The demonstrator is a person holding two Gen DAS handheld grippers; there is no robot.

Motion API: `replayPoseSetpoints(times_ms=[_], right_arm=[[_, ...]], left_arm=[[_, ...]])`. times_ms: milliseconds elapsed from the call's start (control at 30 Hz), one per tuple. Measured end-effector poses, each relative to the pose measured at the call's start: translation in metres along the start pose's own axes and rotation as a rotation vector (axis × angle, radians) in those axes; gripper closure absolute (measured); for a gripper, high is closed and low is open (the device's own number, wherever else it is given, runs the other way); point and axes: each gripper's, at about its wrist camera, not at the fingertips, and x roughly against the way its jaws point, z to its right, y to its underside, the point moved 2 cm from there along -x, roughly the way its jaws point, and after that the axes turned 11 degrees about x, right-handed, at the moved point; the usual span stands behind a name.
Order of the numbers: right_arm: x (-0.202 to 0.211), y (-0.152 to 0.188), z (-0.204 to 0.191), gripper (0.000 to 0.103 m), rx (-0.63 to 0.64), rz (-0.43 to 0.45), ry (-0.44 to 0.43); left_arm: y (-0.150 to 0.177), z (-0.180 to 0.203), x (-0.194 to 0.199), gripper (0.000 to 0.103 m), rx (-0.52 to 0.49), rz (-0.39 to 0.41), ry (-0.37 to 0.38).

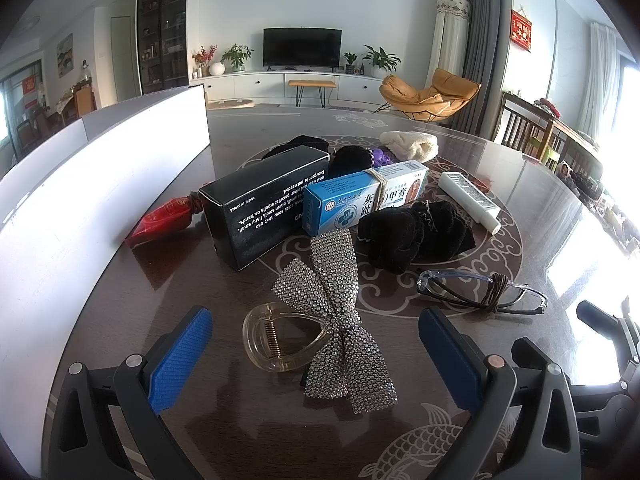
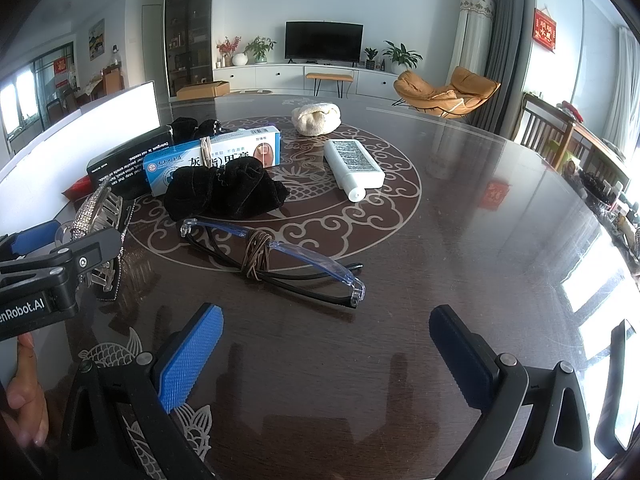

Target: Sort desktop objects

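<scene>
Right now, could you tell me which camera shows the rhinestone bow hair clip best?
The left wrist view: the rhinestone bow hair clip lies whole and unobstructed between the open left tool's fingers. The right wrist view shows only part of it, edge-on behind the left tool.

Home living room: television [image 1: 302,47], armchair [image 1: 430,94]

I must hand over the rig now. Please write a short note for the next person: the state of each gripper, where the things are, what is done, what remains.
Left gripper: jaws open, empty, on either side of the rhinestone bow clip.
Right gripper: jaws open, empty, above bare table, just short of the glasses.
Black box, blue box, black scrunchie, white tube and cream cloth lie loose mid-table.
Done: nothing looks sorted.
Left: everything; the bow clip seems the likely first pick.
</scene>
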Motion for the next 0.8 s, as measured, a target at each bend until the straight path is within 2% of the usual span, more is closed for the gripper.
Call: replayPoseSetpoints(times_ms=[800], right_arm=[[-0.0024,0.0019,-0.0018,0.000,0.004,-0.023,-0.008]], left_arm=[[0.0053,0.0092,-0.0010,0.000,-0.036,-0.011,-0.013]])
